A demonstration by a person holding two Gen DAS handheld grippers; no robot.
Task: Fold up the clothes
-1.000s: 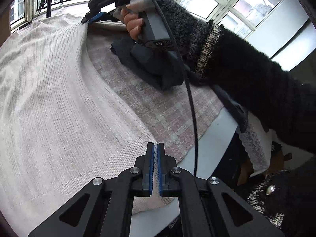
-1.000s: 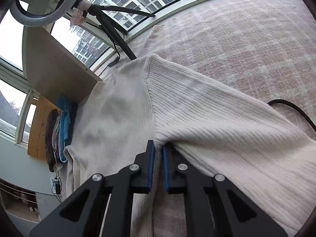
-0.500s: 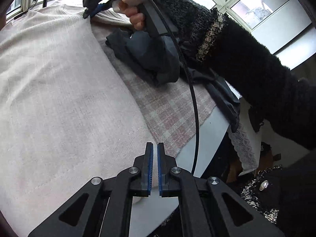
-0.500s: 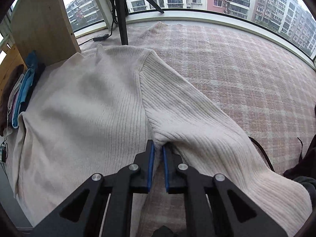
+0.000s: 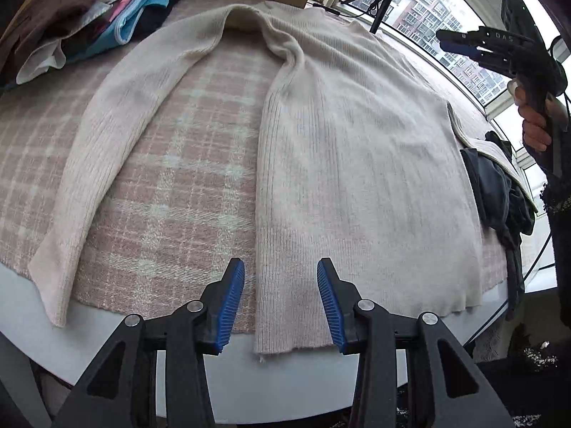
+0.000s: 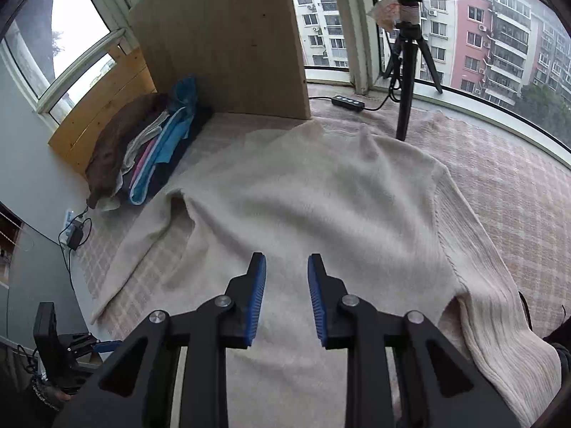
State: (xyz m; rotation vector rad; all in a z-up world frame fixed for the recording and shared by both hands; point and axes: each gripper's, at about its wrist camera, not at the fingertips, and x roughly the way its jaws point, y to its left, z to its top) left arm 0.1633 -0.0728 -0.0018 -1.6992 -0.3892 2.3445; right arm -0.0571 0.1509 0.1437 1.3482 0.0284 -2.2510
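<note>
Blue-padded, the left gripper point(image 5: 281, 299) at the bottom centre of its view is opening, jaws apart above the hem corner of the cream sweater point(image 5: 357, 149), gripping nothing. The right gripper point(image 6: 286, 297), low in its own view, is opening too, empty over the sweater's body. The sweater lies flat on the pink plaid cloth point(image 5: 171, 164), one sleeve point(image 5: 117, 135) stretched toward the lower left. A pile of folded clothes point(image 5: 100, 18) fills the upper left; a dark garment point(image 5: 499, 192) sits at the right edge.

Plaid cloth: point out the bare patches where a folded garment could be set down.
Bare plaid cloth lies between the cream sweater's body and its spread sleeve; more lies right of the sweater, toward the window. Crowded: the clothes stack by the wooden board, and the dark garment.
</note>
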